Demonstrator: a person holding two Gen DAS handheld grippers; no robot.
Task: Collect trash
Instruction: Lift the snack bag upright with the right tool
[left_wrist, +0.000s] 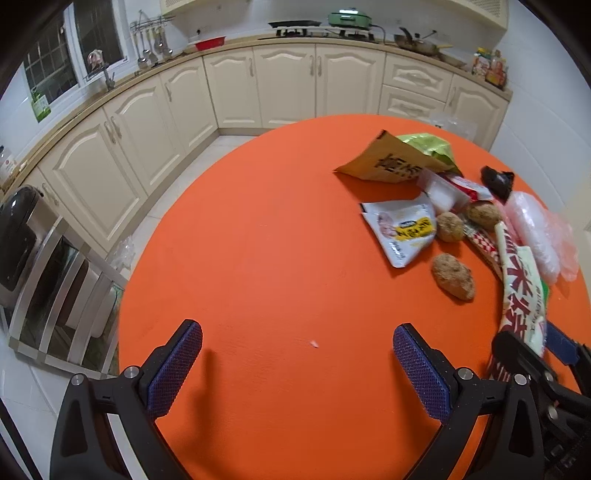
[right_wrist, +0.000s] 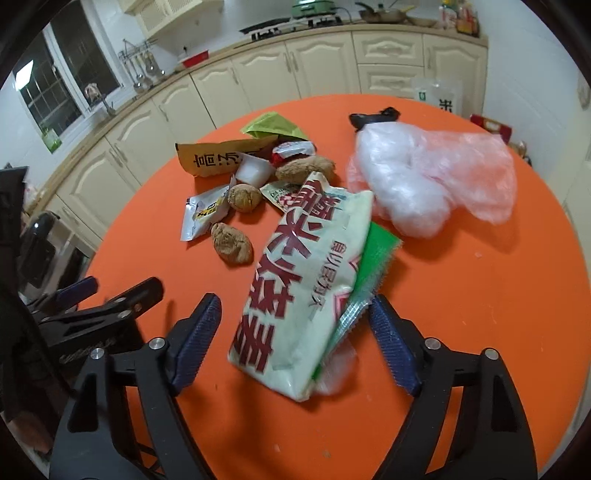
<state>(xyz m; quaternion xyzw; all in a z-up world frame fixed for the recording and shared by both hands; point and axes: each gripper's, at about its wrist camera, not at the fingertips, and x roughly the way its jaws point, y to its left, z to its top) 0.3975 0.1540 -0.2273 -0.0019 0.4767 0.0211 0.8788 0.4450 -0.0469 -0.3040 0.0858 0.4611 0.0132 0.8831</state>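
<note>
One long cream wrapper with red lettering lies lower centre on the round orange table, between my right gripper's parted, untouching jaws. Three brown crumpled lumps and a clear plastic bag crowd beyond. My left gripper gapes empty.

Table: near and left portions bare orange, open passage beneath left tool. Far-right portion blocked by wrapper pile, crumpled plastic bag and large white packet, the latter lying between right tool jaws.
</note>
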